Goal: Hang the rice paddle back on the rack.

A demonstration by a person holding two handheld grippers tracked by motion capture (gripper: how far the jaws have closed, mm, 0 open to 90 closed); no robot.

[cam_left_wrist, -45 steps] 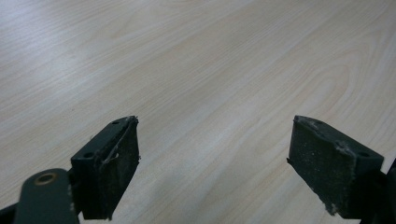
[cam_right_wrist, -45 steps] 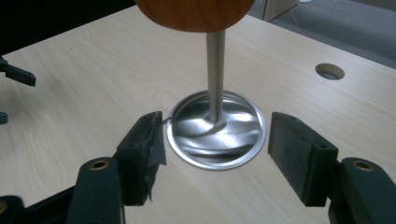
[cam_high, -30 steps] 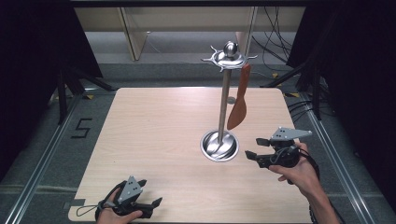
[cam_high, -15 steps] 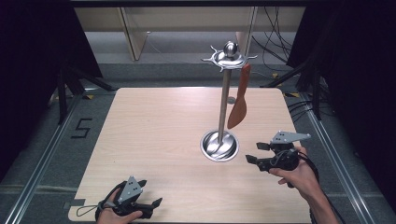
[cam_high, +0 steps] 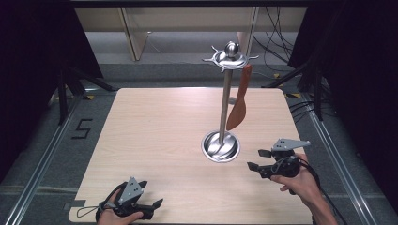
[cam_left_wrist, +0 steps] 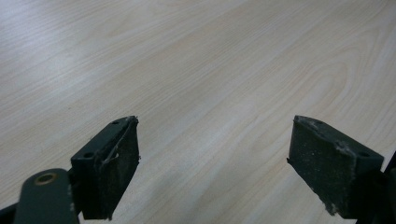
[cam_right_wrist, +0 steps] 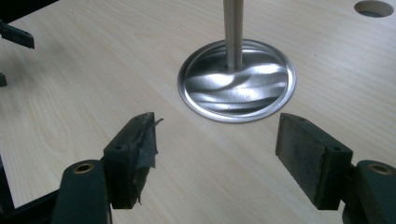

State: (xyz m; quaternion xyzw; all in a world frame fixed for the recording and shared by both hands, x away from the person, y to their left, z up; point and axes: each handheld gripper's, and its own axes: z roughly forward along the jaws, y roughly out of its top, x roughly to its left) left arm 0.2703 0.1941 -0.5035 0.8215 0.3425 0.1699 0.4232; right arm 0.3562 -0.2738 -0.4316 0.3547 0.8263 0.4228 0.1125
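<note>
Pale wood-grain table (cam_high: 155, 136), and on it we see a steel utensil stand (cam_high: 225, 98): round dished base, thin upright pole, hook ring with a ball on top. A reddish-brown wooden spatula (cam_high: 239, 98) hangs from one hook on the stand's right side, blade down, handle up, tilted a bit, clear of the table and close beside the pole.

Right gripper (cam_high: 259, 159) sits just right of the stand's base, near the table's right edge, held in the person's right hand (cam_high: 300, 183), jaws pointing left toward the base. We see its jaws well apart and they have just been opening; nothing between them. In the right gripper view the base (cam_right_wrist: 237, 84) lies just beyond the two black pads (cam_right_wrist: 135, 158), not touching them, with the pole rising out of the top of the view.

Left gripper (cam_high: 152, 204) is at the near left edge of the table, in the left hand (cam_high: 110, 213), well apart from the stand. Its jaws also stand wide, nothing held; in the left gripper view we see bare wood between the pads (cam_left_wrist: 109, 168).
</note>
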